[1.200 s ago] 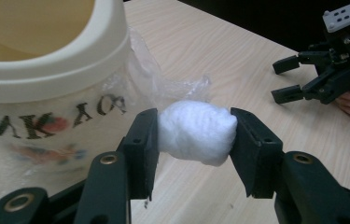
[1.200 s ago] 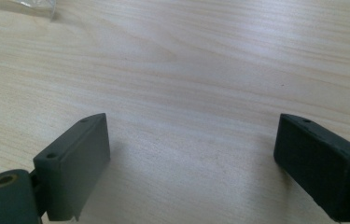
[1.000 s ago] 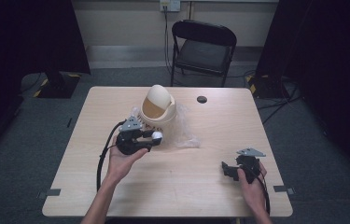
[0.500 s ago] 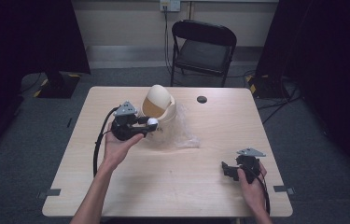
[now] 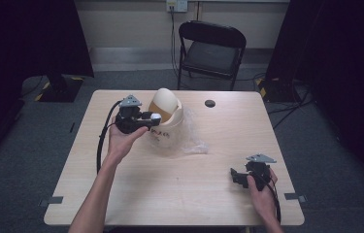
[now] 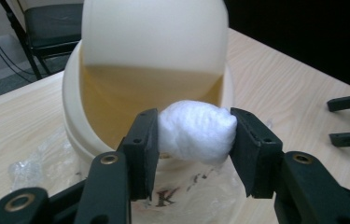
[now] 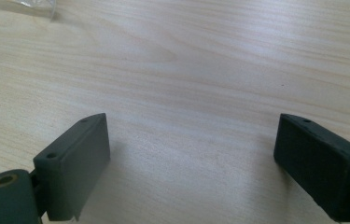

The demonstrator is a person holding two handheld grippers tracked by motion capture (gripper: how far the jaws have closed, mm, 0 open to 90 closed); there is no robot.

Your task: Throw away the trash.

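The left gripper [image 5: 154,118] is up at the cream plastic bin with the domed swing lid [image 5: 166,121], its jaws clamped on a white wad of cotton [image 6: 196,131]. In the left gripper view the wad sits squeezed between the two black pads, right in front of the bin's opening, with the brownish inside wall showing behind it and the pale lid tipped above. From the high view the wad [image 5: 155,117] is a small white spot at the gripper's tip, level with the bin's upper edge, on its left side.

The bin stands upright on the light wooden counter [image 5: 136,199], toward the far middle, and a crumpled clear plastic bag [image 5: 192,143] lies against its base, spreading to the right.

Over at the near right corner, the right gripper [image 5: 234,175] rests low on the counter, well apart from the bin. Its jaws stand wide in the right gripper view, bare wood grain between them.

A small dark round disc [image 5: 210,103] lies on the counter's far side, and a black folding chair [image 5: 212,51] stands beyond it.
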